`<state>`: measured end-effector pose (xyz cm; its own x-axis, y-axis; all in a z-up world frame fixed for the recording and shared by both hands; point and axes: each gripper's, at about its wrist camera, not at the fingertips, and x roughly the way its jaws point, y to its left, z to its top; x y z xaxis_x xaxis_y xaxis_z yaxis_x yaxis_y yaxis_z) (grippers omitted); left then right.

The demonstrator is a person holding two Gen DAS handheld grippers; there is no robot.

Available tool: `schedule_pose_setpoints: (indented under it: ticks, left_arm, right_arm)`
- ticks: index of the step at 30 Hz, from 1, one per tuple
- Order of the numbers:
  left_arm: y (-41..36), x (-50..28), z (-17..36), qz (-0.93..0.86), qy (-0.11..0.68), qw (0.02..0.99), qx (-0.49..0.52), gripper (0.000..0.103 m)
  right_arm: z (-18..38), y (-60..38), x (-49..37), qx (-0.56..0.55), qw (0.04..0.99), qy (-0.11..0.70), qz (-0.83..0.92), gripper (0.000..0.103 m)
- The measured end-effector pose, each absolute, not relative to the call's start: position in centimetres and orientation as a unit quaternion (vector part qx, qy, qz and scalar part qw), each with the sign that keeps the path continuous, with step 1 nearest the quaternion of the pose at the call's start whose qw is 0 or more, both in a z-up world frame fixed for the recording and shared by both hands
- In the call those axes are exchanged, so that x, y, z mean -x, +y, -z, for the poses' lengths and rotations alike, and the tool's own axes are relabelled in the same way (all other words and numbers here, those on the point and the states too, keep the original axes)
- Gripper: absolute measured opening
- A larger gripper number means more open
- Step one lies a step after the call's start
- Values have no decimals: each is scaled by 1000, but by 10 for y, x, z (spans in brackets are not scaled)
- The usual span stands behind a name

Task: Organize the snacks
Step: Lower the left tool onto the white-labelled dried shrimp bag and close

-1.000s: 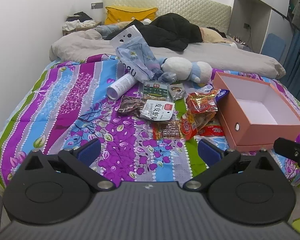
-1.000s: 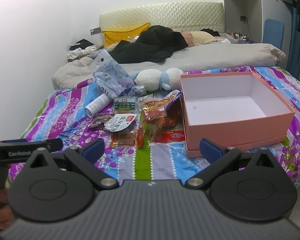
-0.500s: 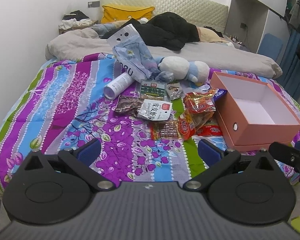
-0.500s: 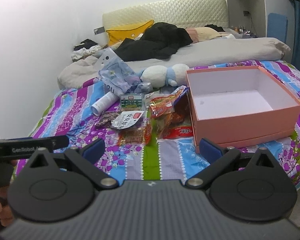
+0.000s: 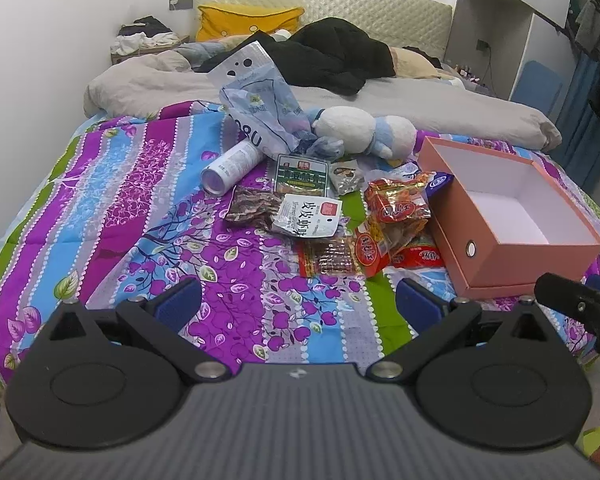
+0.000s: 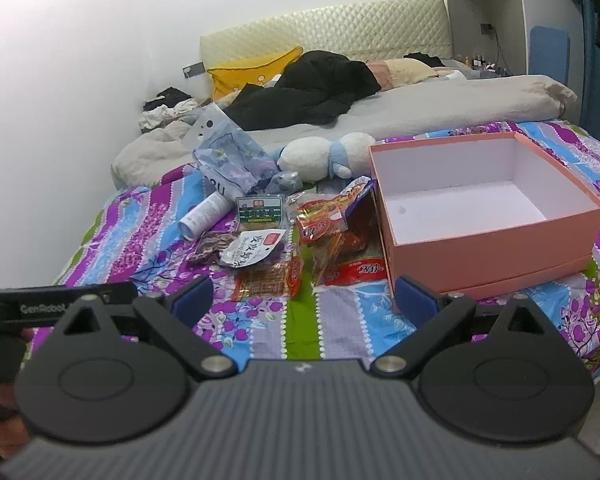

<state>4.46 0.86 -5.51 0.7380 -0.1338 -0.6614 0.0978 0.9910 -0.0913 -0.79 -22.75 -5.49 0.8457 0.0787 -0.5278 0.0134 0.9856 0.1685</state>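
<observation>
Several snack packs lie in a heap on the flowered bedspread: a white pack (image 5: 310,215) (image 6: 252,249), a green pack (image 5: 300,174) (image 6: 259,213), a dark jerky pack (image 5: 252,208), red packs (image 5: 398,210) (image 6: 324,220) and a flat red pack (image 5: 330,258) (image 6: 266,280). An open, empty pink box (image 5: 496,248) (image 6: 488,246) stands just right of the heap. My left gripper (image 5: 298,304) is open and empty above the bed's near edge. My right gripper (image 6: 302,298) is open and empty, in front of the heap and the box's left corner.
A white tube (image 5: 230,164) (image 6: 204,216), a blue plastic bag (image 5: 260,108) (image 6: 228,160) and a plush toy (image 5: 360,130) (image 6: 320,158) lie behind the snacks. A grey duvet (image 5: 420,104) and black clothes (image 5: 332,56) lie further back. A wall stands at left.
Both grippers have moved slightly forward toward the bed and the views have shifted a little. Both stay open and empty. Nothing on the bed has moved.
</observation>
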Motion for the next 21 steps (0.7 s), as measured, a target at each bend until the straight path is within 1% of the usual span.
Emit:
schedule_pose_setpoints:
  ticks: [9,11,12,13,15,17,18,21]
  left_arm:
    - [12,-60,67,58,373,925,30,103]
    - [12,-66,72,56,380,923,27,103]
    - [13,-70,74,55,382,922,26,103]
    - [14,-73,77,54,384,921,28,103]
    - [17,-81,83,54,389,919,36,103]
    - [20,-93,90,53,396,916,47,103]
    - [22,-98,94,53,398,914,52,103]
    - [27,-115,106,53,404,911,61,103]
  right_arm:
    - [63,-227,-4,-95,952,288,-37,98]
    - [67,-226,-8,-100,950,294,-44,96]
    - [70,-225,-12,-101,948,298,-49,92]
    - [72,-225,-16,-99,946,303,-52,84]
    - [78,-223,-24,-94,943,314,-55,75]
    - [83,-222,-33,-95,939,325,-61,74]
    - [86,-222,-36,-95,938,328,-63,70]
    - [97,-221,-49,-94,933,341,-66,63]
